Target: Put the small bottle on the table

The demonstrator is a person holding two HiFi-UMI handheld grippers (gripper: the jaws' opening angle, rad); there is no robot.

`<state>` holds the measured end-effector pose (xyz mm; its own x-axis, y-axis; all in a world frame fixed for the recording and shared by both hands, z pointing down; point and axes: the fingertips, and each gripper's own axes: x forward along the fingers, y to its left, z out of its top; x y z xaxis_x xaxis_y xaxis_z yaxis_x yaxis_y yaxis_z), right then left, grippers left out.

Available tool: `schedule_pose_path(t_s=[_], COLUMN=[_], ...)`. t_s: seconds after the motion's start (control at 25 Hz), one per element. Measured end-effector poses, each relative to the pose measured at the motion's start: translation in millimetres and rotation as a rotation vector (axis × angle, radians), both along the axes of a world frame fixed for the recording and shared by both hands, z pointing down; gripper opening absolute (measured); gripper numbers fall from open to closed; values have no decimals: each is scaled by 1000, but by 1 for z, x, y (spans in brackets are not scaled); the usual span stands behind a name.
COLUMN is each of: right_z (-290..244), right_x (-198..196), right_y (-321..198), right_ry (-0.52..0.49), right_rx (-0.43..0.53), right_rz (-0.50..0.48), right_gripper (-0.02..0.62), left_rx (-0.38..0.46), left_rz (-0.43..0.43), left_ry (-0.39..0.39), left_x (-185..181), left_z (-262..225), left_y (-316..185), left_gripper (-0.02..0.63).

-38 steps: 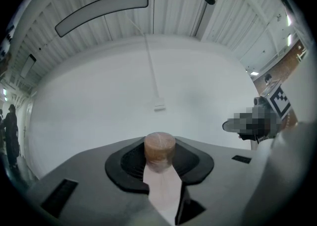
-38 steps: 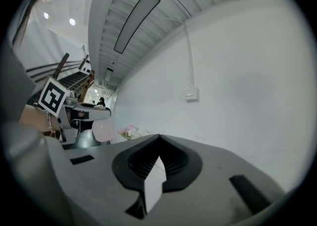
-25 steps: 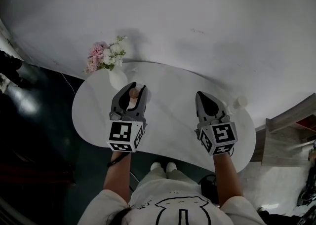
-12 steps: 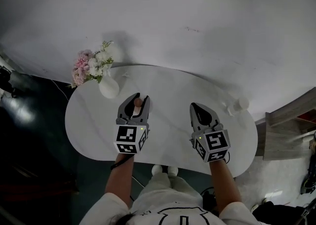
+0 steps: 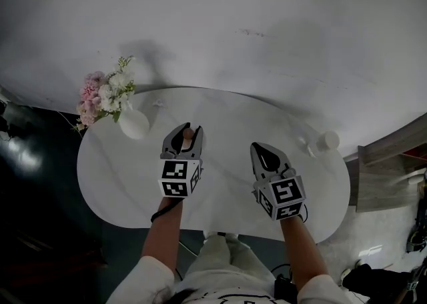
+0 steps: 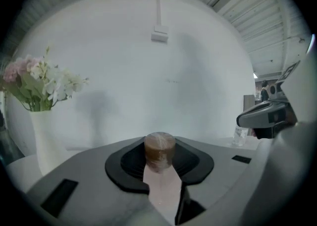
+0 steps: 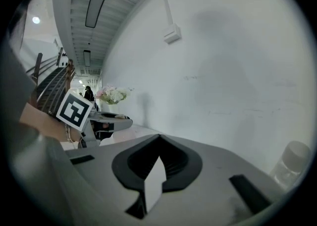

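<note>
Both grippers are noted lower over the table (image 5: 127, 179) than in the earlier frames, with the grip unchanged. The small bottle (image 5: 188, 135) is held clamped between the narrowly set jaws of the left gripper (image 5: 187, 129), lying along them with its brown cap toward the tips and its pale body toward the palm; it is carried above the table's middle, and contact with the surface cannot be established. The right gripper (image 5: 259, 147) is seen with jaws drawn together, and nothing is observed between them; it is positioned beside the left one, apart from it. A white vase (image 5: 133, 125) of pink and white flowers (image 5: 102, 93) is recorded on the table near the left gripper, on its left and not touching it. A clear bottle (image 5: 327, 140) with a white cap is recorded upright at the table's far right edge, well apart from the right gripper. A white wall (image 5: 267, 36) is noted close behind the table.
</note>
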<state>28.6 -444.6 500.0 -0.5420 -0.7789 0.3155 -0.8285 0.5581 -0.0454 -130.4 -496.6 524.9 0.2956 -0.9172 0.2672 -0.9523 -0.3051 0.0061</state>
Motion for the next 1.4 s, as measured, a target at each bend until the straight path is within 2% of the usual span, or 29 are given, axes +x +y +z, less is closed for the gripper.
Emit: schedule_pose_path(t_s=[0.24, 0.8, 1.4], right_z=[24, 50, 45], right_x=[-2, 16, 11], right_y=[-4, -3, -2], right_ry=[-5, 13, 23], right_rx=[-42, -85, -76], right_rz=[4, 53, 77], right_gripper=[-7, -6, -6], left_rx=[-77, -128, -177], left_rz=[19, 63, 79], left_ry=[2, -32, -9], left_x=[4, 17, 14], left_z=[39, 77, 94], left_y=[-19, -47, -49], left_gripper=[123, 123, 124])
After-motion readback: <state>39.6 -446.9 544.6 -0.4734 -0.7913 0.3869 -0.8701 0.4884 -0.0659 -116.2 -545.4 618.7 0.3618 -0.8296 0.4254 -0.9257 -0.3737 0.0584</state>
